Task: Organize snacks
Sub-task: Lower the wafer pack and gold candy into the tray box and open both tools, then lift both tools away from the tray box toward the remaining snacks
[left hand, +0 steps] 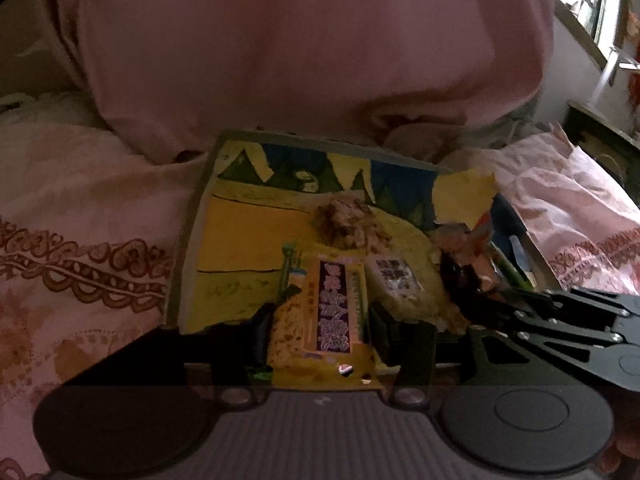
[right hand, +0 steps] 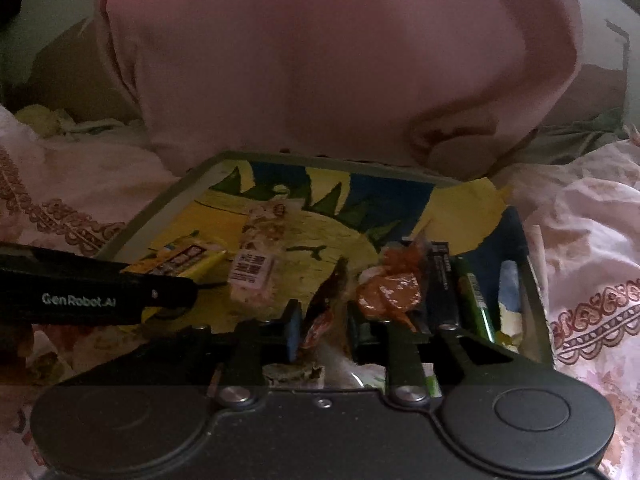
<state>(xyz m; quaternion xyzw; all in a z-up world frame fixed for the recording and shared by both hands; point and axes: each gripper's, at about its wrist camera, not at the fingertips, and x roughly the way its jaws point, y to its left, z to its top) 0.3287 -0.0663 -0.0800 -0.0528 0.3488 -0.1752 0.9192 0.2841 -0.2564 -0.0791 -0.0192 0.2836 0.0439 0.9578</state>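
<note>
Bedspread (left hand: 80,208) is carrying the tray (left hand: 192,232); left gripper (left hand: 320,320) is apparently clenching the yellow packet (left hand: 324,312), long axis toward 12 o'clock; right gripper (right hand: 320,328) is pinching a dark wrapper (right hand: 320,312)

Your pink top (left hand: 304,48) runs off the upper edge; the yellow packet's (left hand: 324,312) print is blurred, possibly Chinese characters.

My pink top (left hand: 280,40) fills the far side; patterned bedsheet (left hand: 80,208) lies around; a window (left hand: 592,4) sits at the upper right corner.

A home bedroom: patterned pink bedsheet (left hand: 80,208), window (left hand: 592,4).
</note>
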